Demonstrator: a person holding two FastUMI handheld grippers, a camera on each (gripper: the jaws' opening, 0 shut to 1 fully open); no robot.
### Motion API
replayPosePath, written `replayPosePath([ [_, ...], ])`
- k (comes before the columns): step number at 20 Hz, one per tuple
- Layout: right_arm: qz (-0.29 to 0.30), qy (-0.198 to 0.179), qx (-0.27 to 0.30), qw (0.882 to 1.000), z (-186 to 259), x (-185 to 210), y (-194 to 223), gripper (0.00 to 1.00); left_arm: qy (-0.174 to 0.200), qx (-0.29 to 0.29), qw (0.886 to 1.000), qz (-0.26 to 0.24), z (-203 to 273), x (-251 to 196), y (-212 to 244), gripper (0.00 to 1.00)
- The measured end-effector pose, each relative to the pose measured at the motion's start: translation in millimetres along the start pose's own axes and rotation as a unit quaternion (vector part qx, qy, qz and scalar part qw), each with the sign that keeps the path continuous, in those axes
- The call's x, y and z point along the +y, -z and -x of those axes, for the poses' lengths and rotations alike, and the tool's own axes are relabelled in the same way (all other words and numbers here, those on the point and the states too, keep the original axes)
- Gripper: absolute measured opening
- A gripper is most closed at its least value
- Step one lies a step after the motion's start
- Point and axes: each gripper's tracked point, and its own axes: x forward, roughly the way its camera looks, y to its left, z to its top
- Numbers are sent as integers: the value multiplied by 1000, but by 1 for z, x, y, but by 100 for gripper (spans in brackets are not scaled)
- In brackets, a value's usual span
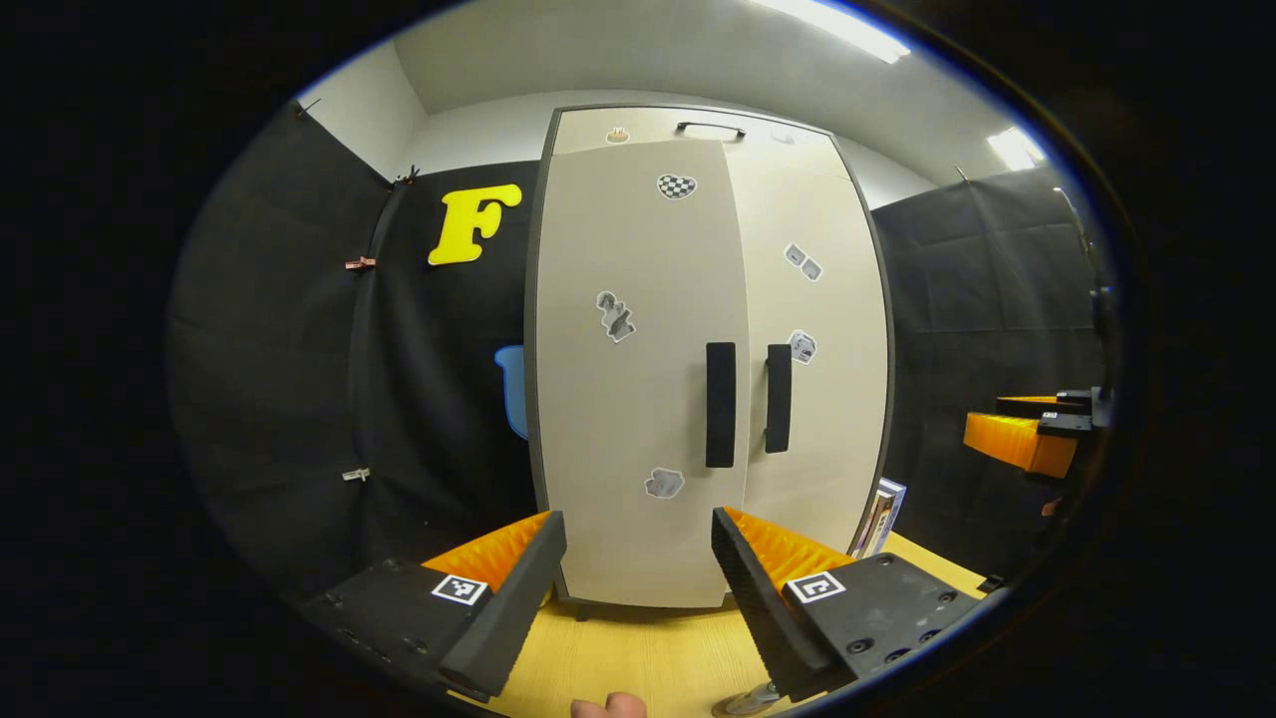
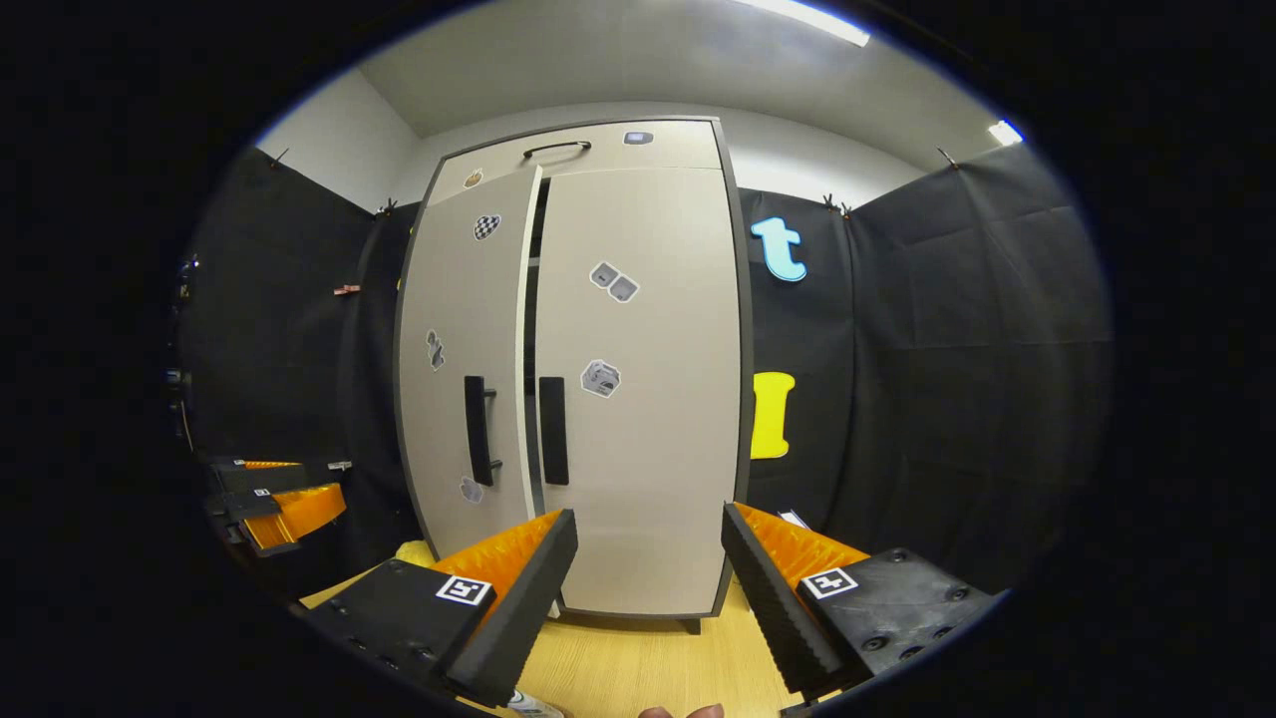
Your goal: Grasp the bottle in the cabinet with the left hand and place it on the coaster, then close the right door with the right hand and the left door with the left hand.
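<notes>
1. Both tools, left tool [image 1: 638, 588] and right tool [image 2: 648, 598], stand released, grasping nothing.
2. Tall beige two-door cabinet [image 1: 638, 399] at twelve o'clock: right door shut, left door [image 2: 459, 369] apparently ajar.
3. Bottle and coaster unseen; likely placed already.

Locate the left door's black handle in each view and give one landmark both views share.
Left gripper view: the left door's handle sits just right of centre, above the gap in the left claw.
Right gripper view: the left door's handle is left of centre, on the slightly ajar door.
Shared landmark: the checkered sticker near that door's top.
</notes>
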Motion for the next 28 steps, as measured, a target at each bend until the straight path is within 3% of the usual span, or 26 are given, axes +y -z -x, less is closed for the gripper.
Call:
replayPosePath([
  [28,4,-12,-10,1000,5,11,-14,97,-7,-9,1000,-9,14,7,-8,93],
])
